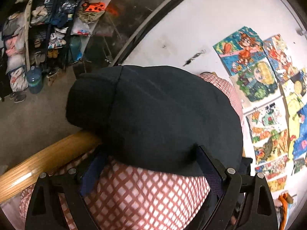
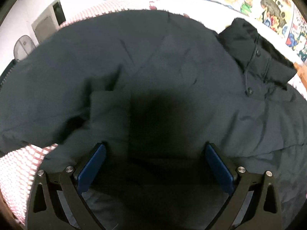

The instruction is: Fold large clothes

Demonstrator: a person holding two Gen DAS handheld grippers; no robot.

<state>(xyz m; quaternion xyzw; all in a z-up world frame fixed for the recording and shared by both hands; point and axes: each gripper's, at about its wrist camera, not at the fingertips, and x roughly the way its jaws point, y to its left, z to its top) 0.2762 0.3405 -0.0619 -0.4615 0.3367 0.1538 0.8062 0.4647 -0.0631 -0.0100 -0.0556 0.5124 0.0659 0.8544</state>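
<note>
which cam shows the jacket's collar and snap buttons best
The right wrist view: the collar and snap buttons show clearly at upper right. The left wrist view shows only a plain dark bulge of the jacket.

Surroundings of my work area.
Checked bedsheet, wooden bed rail, cartoon posters on the wall, cluttered shelf, water jug.

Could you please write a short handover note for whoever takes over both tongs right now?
Left tongs: open, nothing held, at the edge of the dark jacket near the wooden bed rail.
Right tongs: open, empty, above the jacket.
The jacket lies spread on the pink checked sheet, its collar at upper right in the right wrist view.
Done: a sleeve seems folded across the body.
Left: the remaining folds into a compact bundle.
</note>
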